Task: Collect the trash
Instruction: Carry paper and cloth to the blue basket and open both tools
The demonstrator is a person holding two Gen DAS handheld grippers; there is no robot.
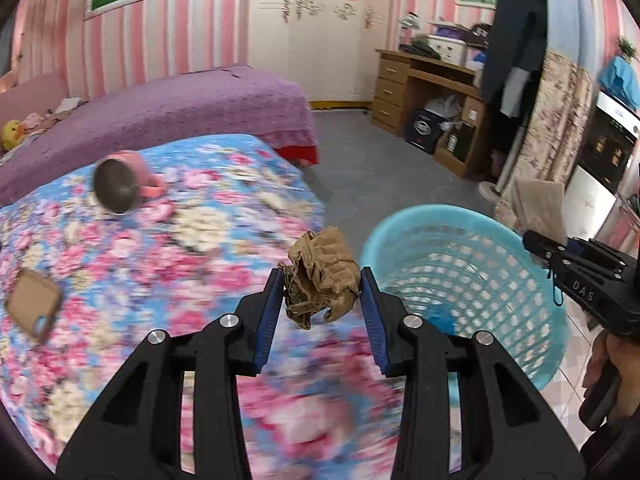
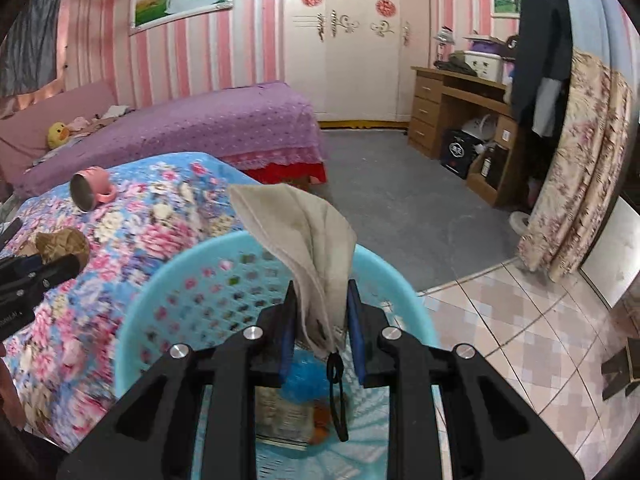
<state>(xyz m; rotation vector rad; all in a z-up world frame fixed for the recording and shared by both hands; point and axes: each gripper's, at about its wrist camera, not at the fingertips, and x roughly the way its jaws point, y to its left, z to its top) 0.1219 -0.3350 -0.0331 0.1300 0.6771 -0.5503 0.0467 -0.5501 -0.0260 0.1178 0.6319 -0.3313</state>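
Crumpled brown paper [image 1: 320, 276] sitting pinched between blue pads of left claw [image 1: 322, 292], jaws part-closed on it, hovering above floral bedspread [image 1: 160, 240] just beside blue basket [image 1: 460, 280]. Right claw [image 2: 322, 320] gripping beige cloth [image 2: 308, 248], jaws narrowed on its lower end, cloth standing up over basket rim [image 2: 168, 280]. Trash lying in basket bottom. Pink mug [image 2: 90, 190] lying tipped on bedspread, well apart from both claws.
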